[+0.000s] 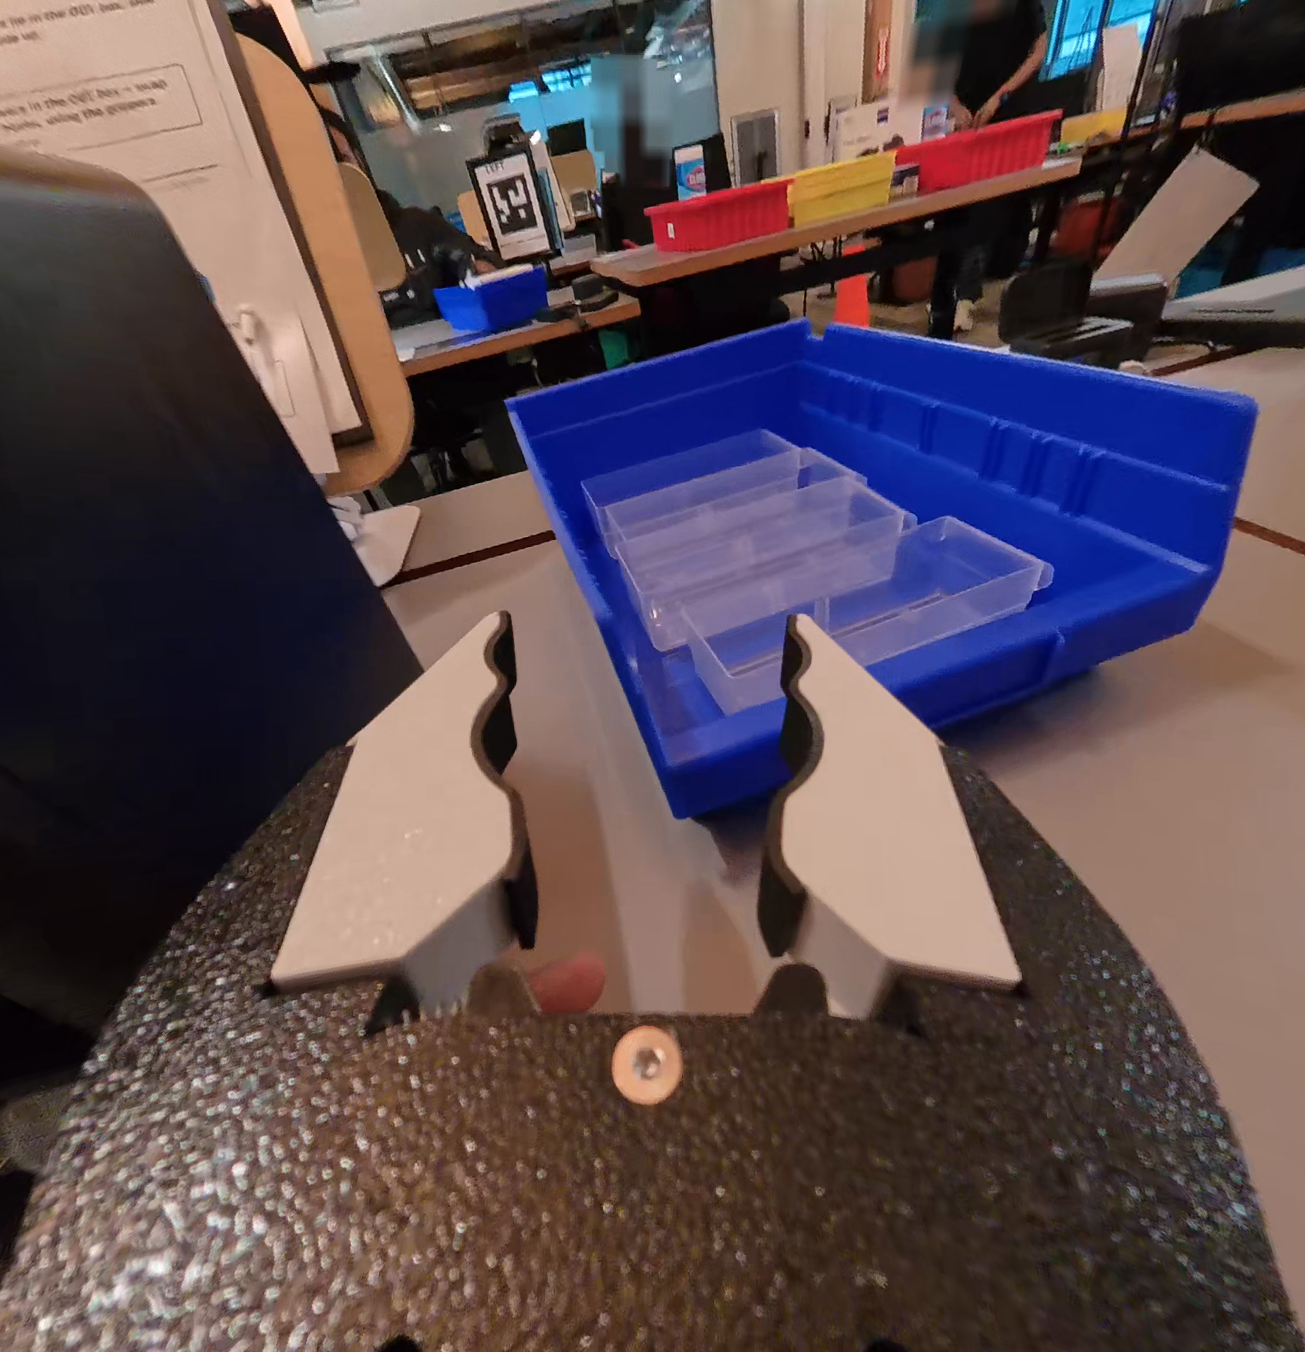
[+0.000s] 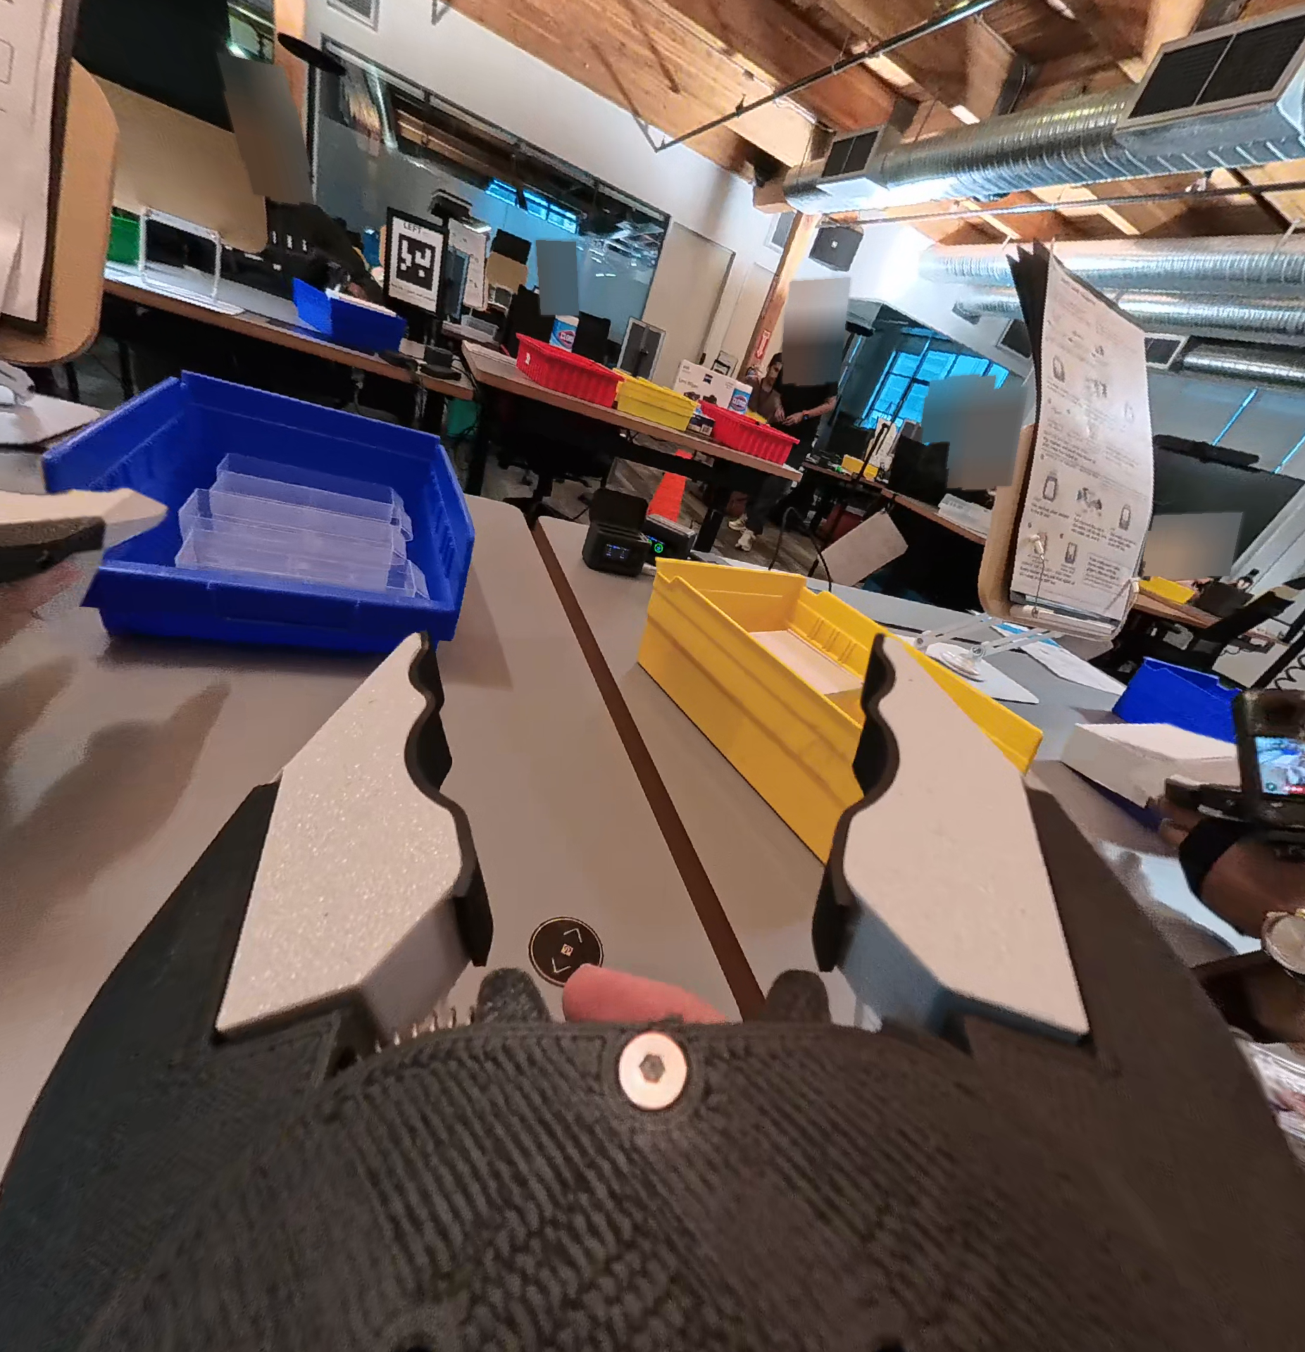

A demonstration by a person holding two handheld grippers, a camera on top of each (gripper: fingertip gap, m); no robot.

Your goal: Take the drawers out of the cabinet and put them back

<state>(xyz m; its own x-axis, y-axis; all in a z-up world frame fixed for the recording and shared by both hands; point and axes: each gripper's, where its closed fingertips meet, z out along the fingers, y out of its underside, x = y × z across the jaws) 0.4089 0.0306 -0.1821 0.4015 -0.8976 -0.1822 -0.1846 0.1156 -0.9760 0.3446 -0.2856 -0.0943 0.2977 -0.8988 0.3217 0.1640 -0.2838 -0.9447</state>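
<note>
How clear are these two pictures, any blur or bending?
Left wrist view: the dark shape at left is smeared, the blue bin is sharp, and its edges bow from the wide lens. Right wrist view: mostly sharp, tilted, with table glare and soft shadows at left; the yellow bin is clear.

My left wrist camera sits low over the grey table point(image 1: 1117, 841), looking forward between its own fingers point(image 1: 415, 797) at the blue bin point(image 1: 1015, 446) of clear drawers point(image 1: 752, 541), which lies close ahead at about 1 o'clock, with a dark blue surface point(image 1: 122, 556) hard against the lens at 9 o'clock. My right wrist camera rides a little higher and tilts up enough to take in ceiling ducts point(image 2: 1000, 161), facing down the table seam point(image 2: 634, 739) with a yellow bin point(image 2: 752, 702) near at 1 o'clock. Both views share the blue bin point(image 2: 269, 607), which sits farther off at 10 o'clock in the right one, plus the red and yellow trays point(image 2: 656, 388) on the far benches and the black-and-white marker board point(image 2: 415, 260).
</note>
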